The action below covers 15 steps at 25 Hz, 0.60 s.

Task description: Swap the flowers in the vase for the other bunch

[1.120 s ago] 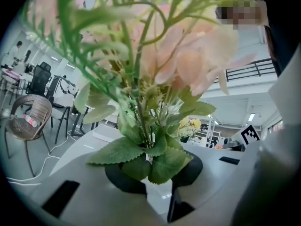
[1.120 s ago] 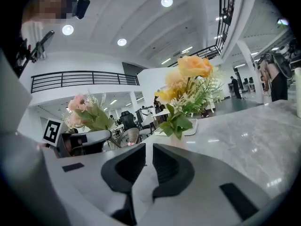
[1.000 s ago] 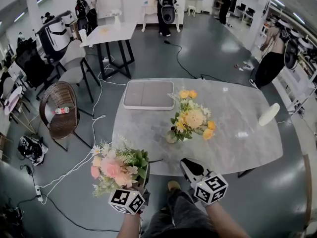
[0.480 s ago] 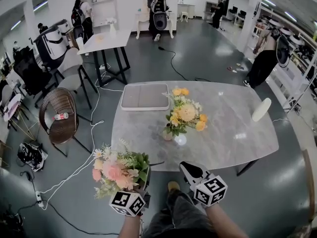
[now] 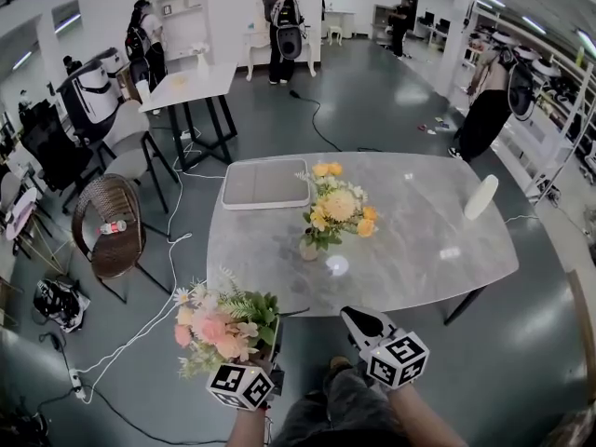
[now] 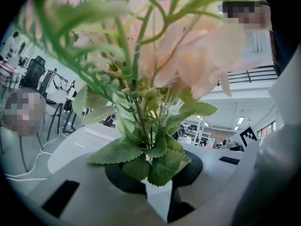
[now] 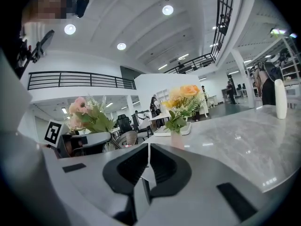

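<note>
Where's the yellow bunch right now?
Head view: the yellow bunch stands in the vase near the middle of the marble table, by the near right corner of the grey tray.

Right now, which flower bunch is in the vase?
The yellow bunch on the table; the pink bunch is held by the left gripper.

Table (image 5: 424,240) sits farther from left tool (image 5: 276,335) and right tool (image 5: 359,318) — slightly.

One pink and peach bunch (image 5: 223,322) has green leaves. The yellow and orange bunch (image 5: 337,208) stands on a pale grey marbled desk (image 5: 419,250). The left claw (image 6: 157,197) and right claw (image 7: 148,166) are white, with black-and-white square markers.
</note>
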Available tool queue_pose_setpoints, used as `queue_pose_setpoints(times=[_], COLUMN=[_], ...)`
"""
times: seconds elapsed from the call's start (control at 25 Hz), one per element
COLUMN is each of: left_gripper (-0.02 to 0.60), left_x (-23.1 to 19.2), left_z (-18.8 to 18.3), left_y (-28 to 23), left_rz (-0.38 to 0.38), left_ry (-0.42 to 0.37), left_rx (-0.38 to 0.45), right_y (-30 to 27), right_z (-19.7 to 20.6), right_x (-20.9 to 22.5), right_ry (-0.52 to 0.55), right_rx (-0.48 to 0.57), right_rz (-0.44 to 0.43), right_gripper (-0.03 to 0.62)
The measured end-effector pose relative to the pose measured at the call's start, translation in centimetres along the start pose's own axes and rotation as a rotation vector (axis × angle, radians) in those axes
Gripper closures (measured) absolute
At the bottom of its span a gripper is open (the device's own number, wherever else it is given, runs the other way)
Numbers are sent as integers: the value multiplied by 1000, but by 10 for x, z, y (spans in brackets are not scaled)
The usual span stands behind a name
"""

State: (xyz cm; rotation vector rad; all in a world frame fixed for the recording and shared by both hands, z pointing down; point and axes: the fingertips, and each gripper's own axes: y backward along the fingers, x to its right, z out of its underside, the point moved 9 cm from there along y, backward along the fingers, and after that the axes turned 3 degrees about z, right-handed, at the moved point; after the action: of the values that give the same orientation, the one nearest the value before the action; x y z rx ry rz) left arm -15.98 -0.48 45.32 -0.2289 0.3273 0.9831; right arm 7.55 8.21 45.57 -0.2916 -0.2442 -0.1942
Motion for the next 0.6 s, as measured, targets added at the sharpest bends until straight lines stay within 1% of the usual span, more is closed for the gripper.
queue_pose_setpoints(times=[0.36,0.6], left_gripper=[494,494], left_x=[9,10], left_z=[0,-3], left_y=[-5,-2], left_rz=[25,22], left_ry=[-7,-13], left_rx=[-1,5], right_y=[11,11], right_z=[-1,-3], right_x=[4,2], right_ry=[-6,-5], right_rx=[22,24], right_rz=[13,5], right_gripper=[563,563])
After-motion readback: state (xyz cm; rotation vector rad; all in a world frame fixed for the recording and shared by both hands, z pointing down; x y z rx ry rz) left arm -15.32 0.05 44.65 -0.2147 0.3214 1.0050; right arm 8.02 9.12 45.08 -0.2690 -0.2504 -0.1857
